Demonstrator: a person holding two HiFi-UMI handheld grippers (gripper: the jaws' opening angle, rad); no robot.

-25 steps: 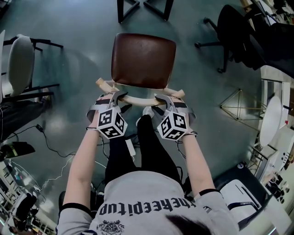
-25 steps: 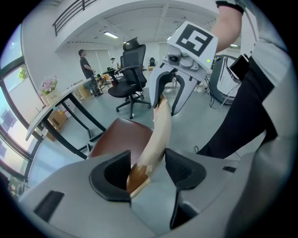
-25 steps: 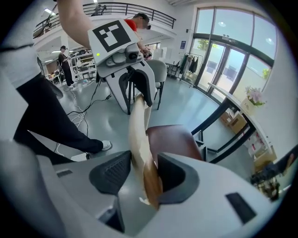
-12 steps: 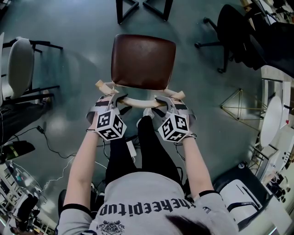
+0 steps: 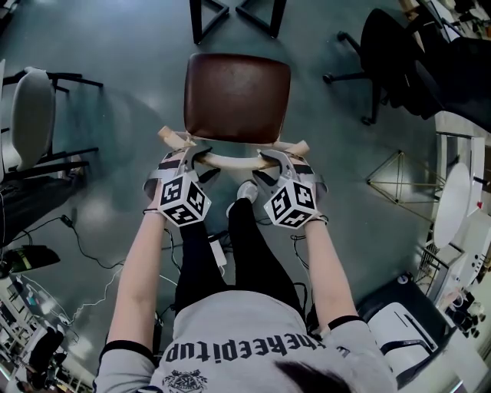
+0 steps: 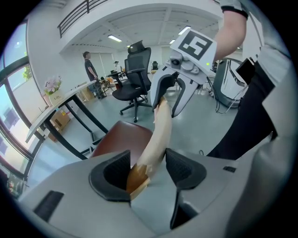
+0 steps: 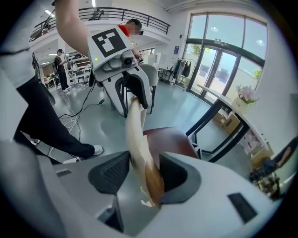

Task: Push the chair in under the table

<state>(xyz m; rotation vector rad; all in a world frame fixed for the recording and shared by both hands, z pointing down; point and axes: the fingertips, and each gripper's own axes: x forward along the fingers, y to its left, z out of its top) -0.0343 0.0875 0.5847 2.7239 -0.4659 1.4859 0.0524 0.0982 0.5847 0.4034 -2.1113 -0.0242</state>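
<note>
Head view: the chair stands on open floor, its brown seat short of the table, of which only black legs show at the top edge. The left gripper and right gripper both sit on the pale back rail, one near each end. I judge the push is barely begun: the whole seat has yet to go under. One chair to push, two grippers, one white chair at left, and one office chair at upper right.

Left gripper view: the jaws stand apart and straddle the rail. It lies against one pad with a gap at the other, so it is not clamped. One table top runs along the left, with the seat below it and one person standing far off.

Right gripper view: the jaws have just been opening. The rail is between them, resting on the pad nearer the seat and free of the other. The table stands beyond the seat, well apart.
</note>
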